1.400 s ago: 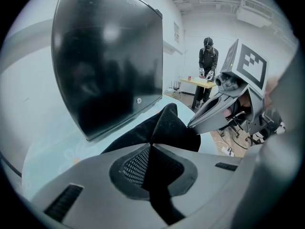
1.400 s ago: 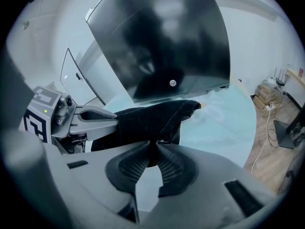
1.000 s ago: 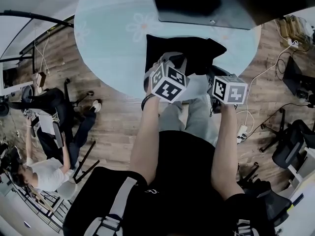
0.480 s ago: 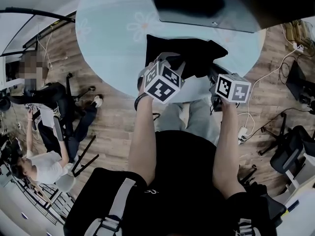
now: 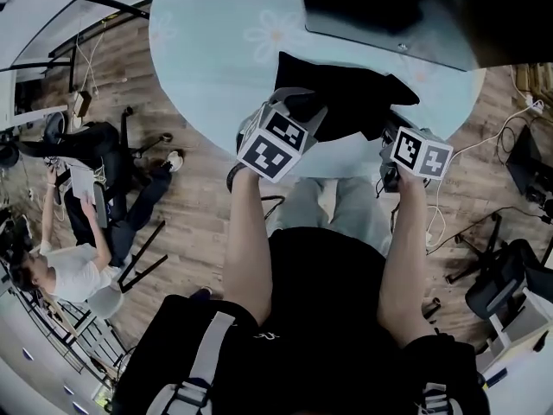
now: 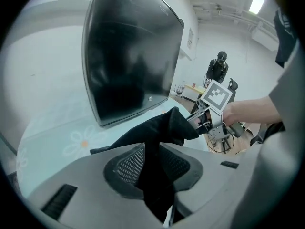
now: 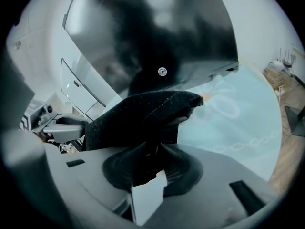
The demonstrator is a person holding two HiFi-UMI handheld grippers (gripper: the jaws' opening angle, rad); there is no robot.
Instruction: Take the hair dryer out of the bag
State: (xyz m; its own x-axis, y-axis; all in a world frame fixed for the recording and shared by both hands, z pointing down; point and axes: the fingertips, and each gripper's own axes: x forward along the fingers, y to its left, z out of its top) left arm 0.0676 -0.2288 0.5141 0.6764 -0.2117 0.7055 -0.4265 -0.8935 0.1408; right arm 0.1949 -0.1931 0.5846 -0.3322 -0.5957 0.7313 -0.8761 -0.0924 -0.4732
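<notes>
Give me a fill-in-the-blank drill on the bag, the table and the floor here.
1. The bag on the table is ___ in colour.
2. The table is pale blue, printed with white ___.
3. The table's top is ___ in outline.
4. The floor is made of ___ planks.
Missing words: black; flowers; round; wooden.

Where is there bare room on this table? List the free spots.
Widest bare patch: the left part of the table, between its rim and the black bag, around the flower print. A narrow strip lies between bag and right rim. Crowded: the near edge at the bag, the far side under the dark monitor.
</notes>
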